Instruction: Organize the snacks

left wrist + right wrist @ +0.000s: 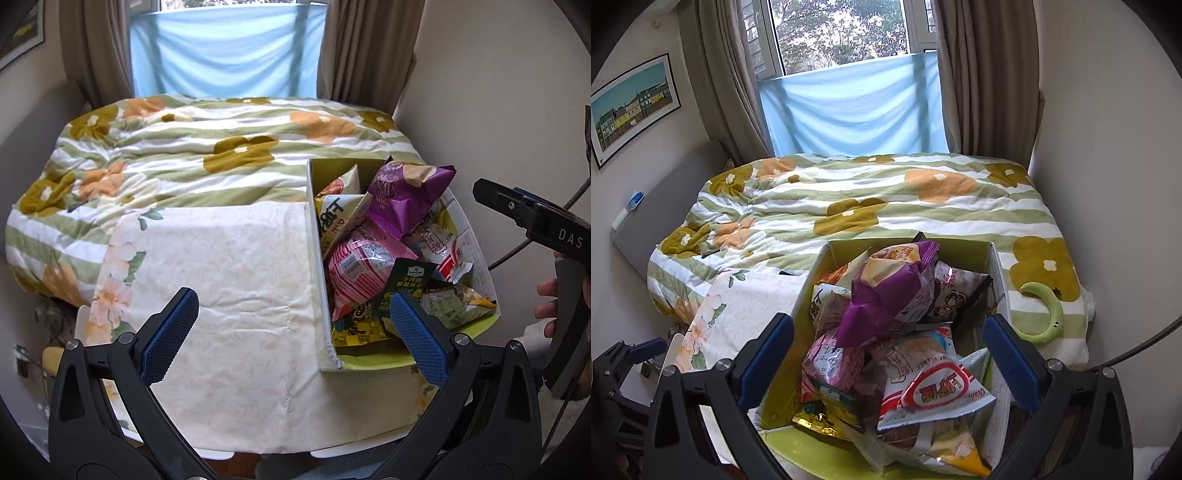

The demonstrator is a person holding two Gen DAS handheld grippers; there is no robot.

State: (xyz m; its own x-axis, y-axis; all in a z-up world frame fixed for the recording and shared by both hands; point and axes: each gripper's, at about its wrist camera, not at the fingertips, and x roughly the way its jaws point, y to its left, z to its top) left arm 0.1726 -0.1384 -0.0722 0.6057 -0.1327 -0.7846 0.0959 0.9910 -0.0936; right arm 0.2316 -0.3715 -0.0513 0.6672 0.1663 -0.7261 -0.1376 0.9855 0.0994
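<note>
While both tongs stood wide apart with nothing in them, the open cardboard box with green inside (pixel 318 258) sat at the right edge of the small table with the pale flowered cloth (pixel 229 280). The box was piled full of snack bags. A shiny purple snack bag (pixel 886 295) lay on top of the pile, and a pink striped snack bag (pixel 360 269) lay under it. A red and white shrimp chip bag (pixel 934 391) lay near the front. The left gripper (pixel 293 328) hung over the cloth just beside the box. The right gripper (pixel 888 358) hung right over the snacks. A green curved ring with tiny eyes (pixel 1043 314) lay on the striped flower blanket (pixel 886 192) past the box.
</note>
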